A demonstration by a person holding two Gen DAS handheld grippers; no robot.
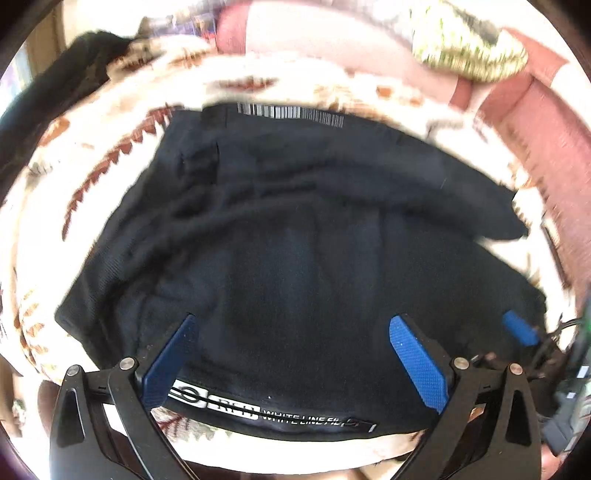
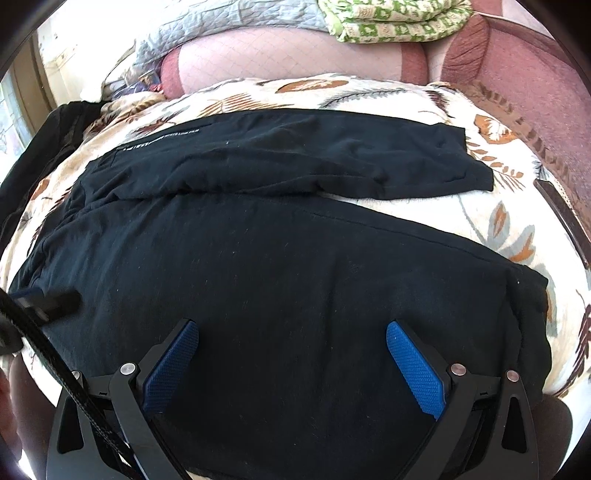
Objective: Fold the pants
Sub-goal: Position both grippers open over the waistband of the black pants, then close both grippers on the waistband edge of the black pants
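A: Item one, pants?
B: Black pants (image 2: 258, 266), spread flat on a leaf-print bedspread (image 2: 509, 206), directly ahead of and beneath both hand-held grippers. One leg (image 2: 295, 158) lies farther out, beyond the nearer leg.

A: Left hand-held gripper?
B: Left hand-held gripper (image 1: 291, 332): blue pads wide apart, nothing between them, over the cloth. White lettering (image 1: 295, 419) on the pants' edge sits just below it.

A: Right hand-held gripper?
B: Right hand-held gripper (image 2: 291, 336): jaws wide apart, grasping nothing, above the near leg.

A: Sundries?
B: Green patterned folded quilt (image 2: 391, 18) far ahead; pink cushion (image 2: 288, 55) before it.
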